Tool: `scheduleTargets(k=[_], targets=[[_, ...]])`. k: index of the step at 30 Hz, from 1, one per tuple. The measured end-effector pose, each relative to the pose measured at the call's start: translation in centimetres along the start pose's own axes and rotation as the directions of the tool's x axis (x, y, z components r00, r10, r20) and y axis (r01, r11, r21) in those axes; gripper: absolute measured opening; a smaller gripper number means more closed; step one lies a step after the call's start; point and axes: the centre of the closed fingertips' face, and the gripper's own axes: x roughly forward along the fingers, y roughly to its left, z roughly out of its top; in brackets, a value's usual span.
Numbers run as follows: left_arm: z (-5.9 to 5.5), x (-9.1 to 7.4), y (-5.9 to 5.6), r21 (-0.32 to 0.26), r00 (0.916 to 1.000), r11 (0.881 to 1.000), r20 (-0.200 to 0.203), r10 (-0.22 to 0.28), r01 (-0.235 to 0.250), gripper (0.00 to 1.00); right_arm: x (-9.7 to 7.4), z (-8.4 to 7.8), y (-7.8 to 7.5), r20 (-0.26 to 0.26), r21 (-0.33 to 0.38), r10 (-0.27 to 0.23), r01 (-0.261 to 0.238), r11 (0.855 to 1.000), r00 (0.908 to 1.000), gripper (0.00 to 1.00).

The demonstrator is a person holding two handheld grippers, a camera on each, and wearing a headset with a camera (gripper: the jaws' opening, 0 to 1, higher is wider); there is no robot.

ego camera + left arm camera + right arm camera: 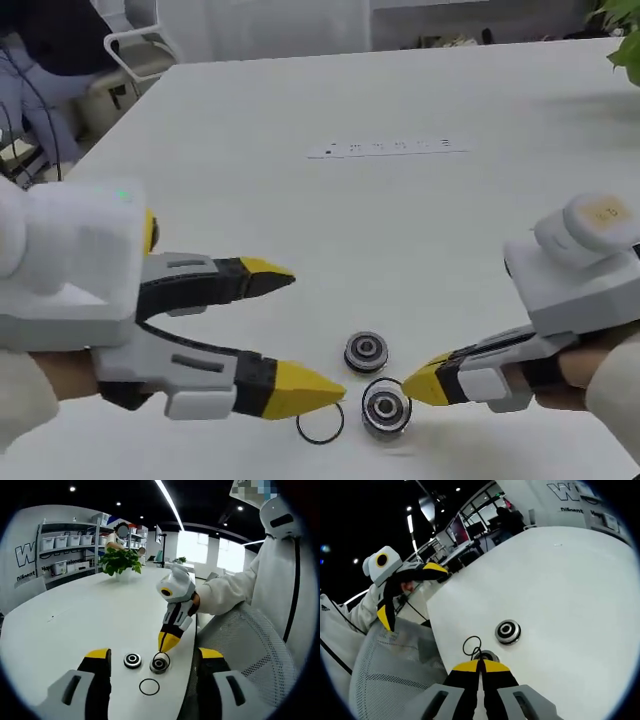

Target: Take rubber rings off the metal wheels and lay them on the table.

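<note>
Right tool (425, 382), pinching a rubber ring (472, 646), meets the near wheel (385, 408); left tool (315, 332), spread, stands beside that wheel.

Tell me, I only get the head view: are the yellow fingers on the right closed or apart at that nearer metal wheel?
Observer: Closed. The right gripper view shows the right gripper with its two yellow-tipped fingers pressed together at the nearer round metal wheel.
Operator: And those green leaves in my top corner?
Observer: The left gripper view shows a leafy green potted plant standing on the white table, with metal shelves of white storage boxes behind it.
</note>
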Motion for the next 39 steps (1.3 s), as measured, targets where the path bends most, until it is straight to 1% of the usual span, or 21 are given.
scheduleTargets(k=[2,3,6,8,11,13,15,17,19,22,23,26,31,34,35,39], targets=[[-0.5,-1.1,0.2,-0.007,0.9995,1.000,-0.024,0.020,-0.020,0.68,-0.1,0.1,0.1,0.006,-0.001,-0.001,0.001,1.000,1.0000,0.00],[-0.8,-1.7,0.4,0.001,0.9986,0.999,-0.037,0.038,-0.038,0.70,-0.1,0.2,0.1,0.008,-0.001,-0.001,0.001,1.000,1.0000,0.00],[-1.3,-2.8,0.8,0.009,0.9951,0.997,-0.062,0.078,-0.077,0.77,-0.2,0.4,0.2,0.018,-0.002,-0.002,0.002,1.000,0.9998,0.00],[-1.7,-3.7,0.8,0.021,0.9921,0.995,-0.076,0.099,-0.098,0.78,-0.3,0.6,0.3,0.025,-0.004,-0.004,0.004,1.000,0.9997,0.00],[-2.0,-4.6,0.6,0.015,0.9901,0.992,-0.067,0.123,-0.123,0.84,-0.5,0.8,0.2,0.036,0.001,-0.010,0.010,1.000,0.9993,0.00],[-2.2,-4.9,0.3,0.000,0.9905,0.992,-0.058,0.125,-0.125,0.87,-0.6,0.9,0.1,0.043,0.004,-0.014,0.014,1.000,0.9990,0.00],[-2.6,-5.2,-0.1,-0.006,0.9910,0.993,-0.058,0.120,-0.121,0.89,-0.7,1.1,0.2,0.052,0.006,-0.017,0.017,1.000,0.9985,0.00],[-3.0,-5.4,-0.3,-0.014,0.9902,0.992,-0.056,0.128,-0.129,0.91,-0.8,1.3,0.3,0.060,0.008,-0.019,0.018,1.000,0.9980,0.00],[-3.4,-5.5,-0.5,-0.038,0.9889,0.989,-0.052,0.139,-0.141,0.93,-0.9,1.5,0.4,0.068,0.010,-0.020,0.020,1.000,0.9974,0.00],[-4.2,-5.5,-1.1,-0.054,0.9881,0.988,-0.057,0.143,-0.146,0.99,-1.0,1.9,0.8,0.078,0.005,-0.022,0.022,1.000,0.9967,0.00],[-4.4,-5.5,-1.2,-0.058,0.9874,0.987,-0.058,0.147,-0.150,0.99,-1.0,2.0,0.9,0.082,0.003,-0.022,0.022,1.000,0.9964,0.00],[-5.4,-5.6,-1.8,-0.077,0.9868,0.986,-0.080,0.141,-0.147,0.99,-1.0,2.4,1.4,0.095,-0.001,-0.020,0.020,1.000,0.9953,0.00],[-6.3,-5.4,-2.2,-0.107,0.9875,0.984,-0.090,0.130,-0.139,0.99,-0.9,2.9,2.0,0.108,-0.005,-0.013,0.013,1.000,0.9940,0.00],[-6.7,-5.0,-2.5,-0.105,0.9868,0.985,-0.106,0.123,-0.134,0.99,-0.8,3.3,2.3,0.117,-0.006,-0.009,0.010,1.000,0.9931,0.00],[-6.9,-5.0,-2.5,-0.103,0.9861,0.986,-0.117,0.118,-0.130,0.99,-0.8,3.4,2.4,0.120,-0.006,-0.006,0.007,1.000,0.9927,0.00],[-7.3,-4.9,-2.6,-0.096,0.9848,0.988,-0.134,0.111,-0.124,0.99,-0.6,3.5,2.8,0.122,-0.012,-0.001,0.003,1.000,0.9925,0.00]])
